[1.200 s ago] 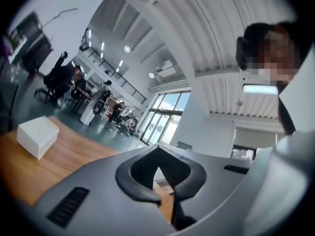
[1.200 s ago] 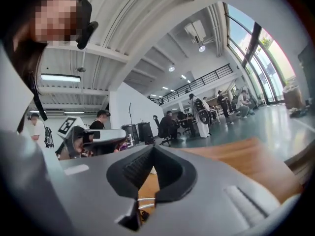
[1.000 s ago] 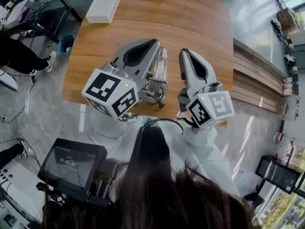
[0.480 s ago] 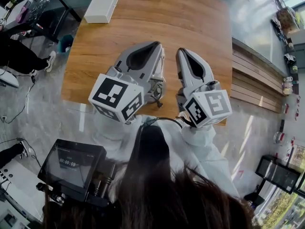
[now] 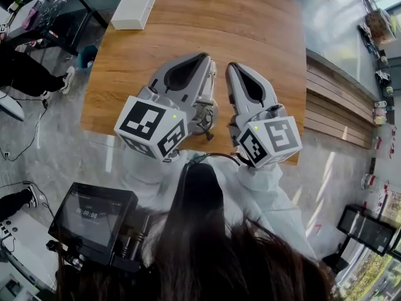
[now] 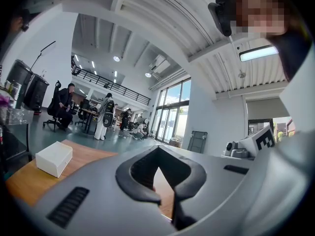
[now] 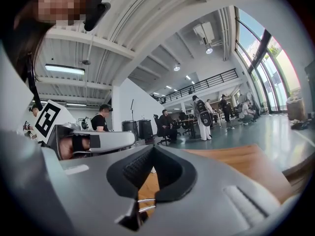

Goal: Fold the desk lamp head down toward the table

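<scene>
Both tongs were closed with nothing in them. The left gripper (image 5: pixel 205 58) showed only wood through the small gap behind its meeting tips in its own view, and the right gripper (image 5: pixel 233 68) showed the same. They were held level and side by side over the near edge of the wooden table (image 5: pixel 188 24).

The desk lamp (image 5: pixel 208 121) sat between them, mostly hidden under the left gripper. Only a sliver of grey hardware showed, so the angle of its head could not be read.

That fitted two stages: tongs gathered at the lamp before pressing the head down, or resting beside it once the head was down. Either way, good handling probably meant slow, small movements, since the lamp stood near the table edge and looked easy to knock. A white box (image 5: pixel 134 6) lay at the far left.
</scene>
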Tool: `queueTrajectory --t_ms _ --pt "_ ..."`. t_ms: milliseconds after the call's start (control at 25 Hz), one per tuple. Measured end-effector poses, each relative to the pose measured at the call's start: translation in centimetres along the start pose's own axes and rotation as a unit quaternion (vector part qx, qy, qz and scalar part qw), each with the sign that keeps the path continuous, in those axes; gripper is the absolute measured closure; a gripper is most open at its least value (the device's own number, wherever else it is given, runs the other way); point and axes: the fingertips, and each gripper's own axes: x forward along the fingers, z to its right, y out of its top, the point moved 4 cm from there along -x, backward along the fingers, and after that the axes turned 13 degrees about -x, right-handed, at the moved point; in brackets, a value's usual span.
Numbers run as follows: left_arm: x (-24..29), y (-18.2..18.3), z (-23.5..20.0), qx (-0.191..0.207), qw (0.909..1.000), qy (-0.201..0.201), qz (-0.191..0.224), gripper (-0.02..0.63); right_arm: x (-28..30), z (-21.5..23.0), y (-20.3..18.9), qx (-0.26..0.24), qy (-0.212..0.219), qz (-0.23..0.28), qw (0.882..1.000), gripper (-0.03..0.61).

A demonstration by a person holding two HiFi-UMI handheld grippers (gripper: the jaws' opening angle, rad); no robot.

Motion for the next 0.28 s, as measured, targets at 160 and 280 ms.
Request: queueTrajectory --t_ms 160,280 --pt "-0.04 -0.15 -0.06 0.0 1.0 0.0 -0.001 0.614 0.08 -0.23 0.0 0.0 0.004 0.0 1.0 0.578" --pt "-0.05 -0.27 -0.05 0.001 1.0 -0.001 -0.002 0.613 0.14 -0.3 -0.02 -0.001 0.005 -0.001 1.0 0.578"
